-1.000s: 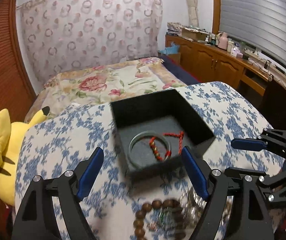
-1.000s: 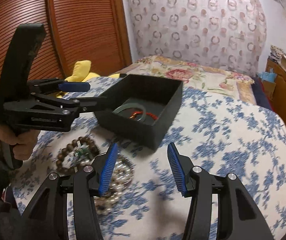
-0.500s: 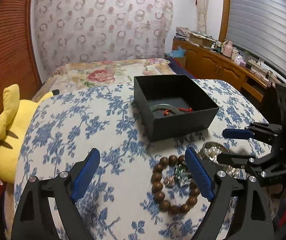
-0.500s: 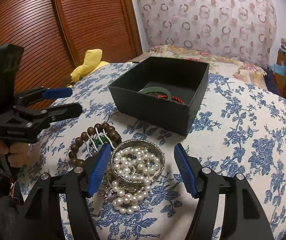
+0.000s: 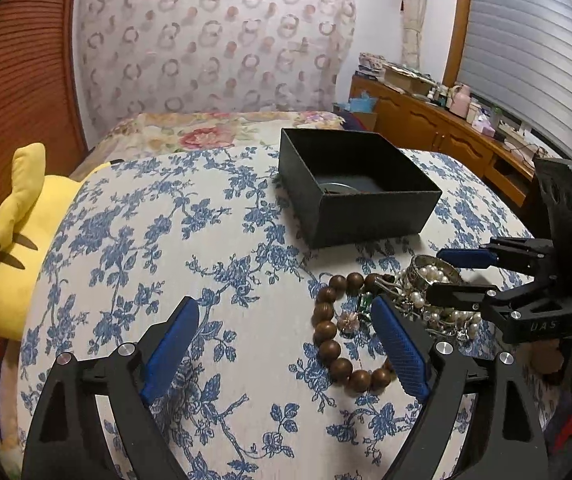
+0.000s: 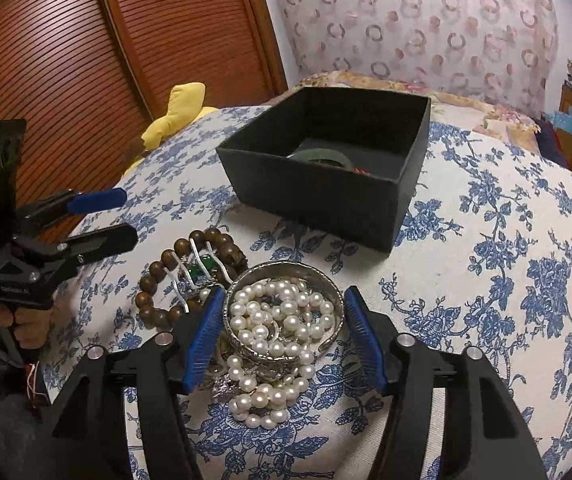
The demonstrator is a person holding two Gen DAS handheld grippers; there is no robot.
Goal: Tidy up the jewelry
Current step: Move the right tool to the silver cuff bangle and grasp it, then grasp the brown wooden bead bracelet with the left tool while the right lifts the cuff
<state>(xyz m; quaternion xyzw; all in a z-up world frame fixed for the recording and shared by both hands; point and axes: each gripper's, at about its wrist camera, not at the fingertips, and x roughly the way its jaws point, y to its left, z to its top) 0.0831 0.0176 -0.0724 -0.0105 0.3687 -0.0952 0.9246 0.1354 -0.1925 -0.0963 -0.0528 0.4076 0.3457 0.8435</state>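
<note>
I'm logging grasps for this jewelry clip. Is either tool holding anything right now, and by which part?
Nothing is held. The right tool straddles the silver bangle with its pads apart from it; the left tool is open over bare cloth beside the wooden bead bracelet.

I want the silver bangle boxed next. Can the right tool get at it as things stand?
Probably yes: the right tool is open astride the silver bangle, nothing above, though pearls lie inside it.
</note>
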